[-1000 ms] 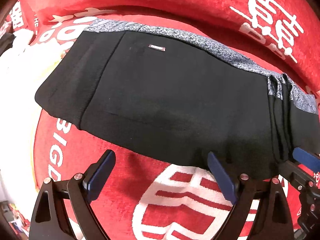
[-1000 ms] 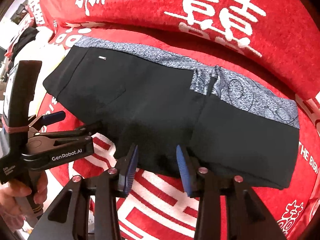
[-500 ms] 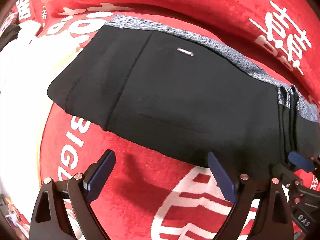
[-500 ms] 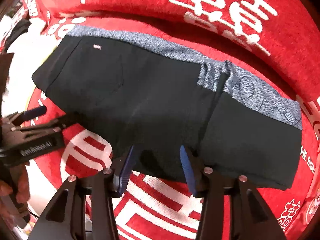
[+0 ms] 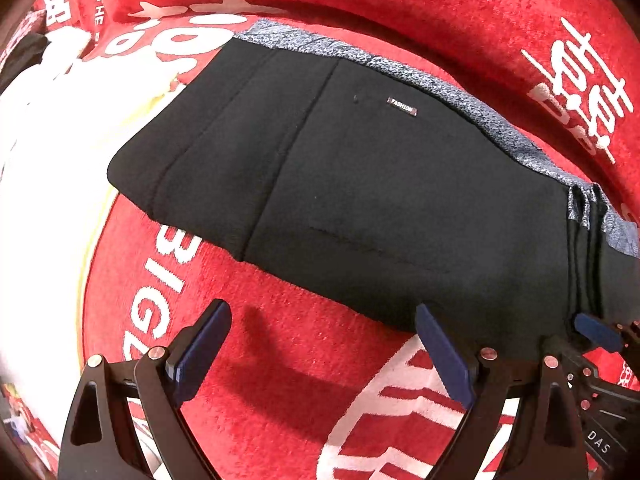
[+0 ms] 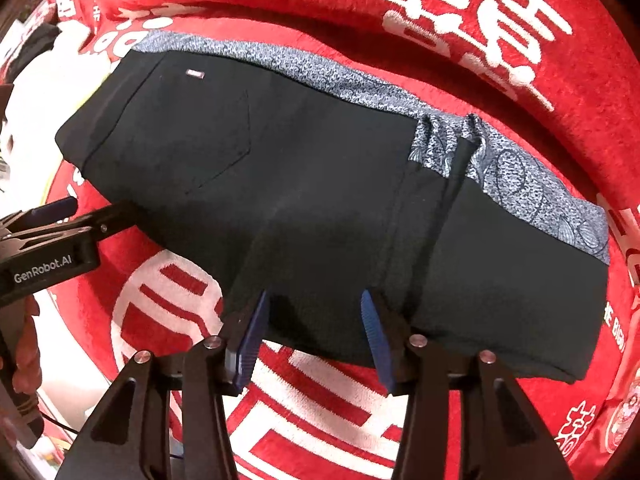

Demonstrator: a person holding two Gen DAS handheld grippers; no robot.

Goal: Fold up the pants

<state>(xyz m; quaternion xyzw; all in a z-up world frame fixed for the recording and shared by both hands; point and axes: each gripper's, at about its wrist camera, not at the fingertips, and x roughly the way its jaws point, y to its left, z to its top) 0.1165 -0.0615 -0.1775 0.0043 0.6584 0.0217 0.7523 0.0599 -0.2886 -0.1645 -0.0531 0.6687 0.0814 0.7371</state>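
**A:** Why are your pants point(image 6: 320, 208) laid flat mid red blanket point(image 5: 304, 380)?

**B:** So the near hem's reachable. Your left gripper point(image 5: 320, 344) is spread wide and empty, and your right gripper point(image 6: 314, 332) gapes over that hem, nothing pinched.

Black fabric pants point(image 6: 320, 200) with grey patterned trim lie on a red plush blanket point(image 6: 320, 400); the blue-padded right gripper point(image 6: 312, 332) gapes at their near edge.

Red plush blanket point(image 5: 320, 380) with white characters (some Latin letters too), white cloth point(image 5: 48, 152) at left — partly blown out
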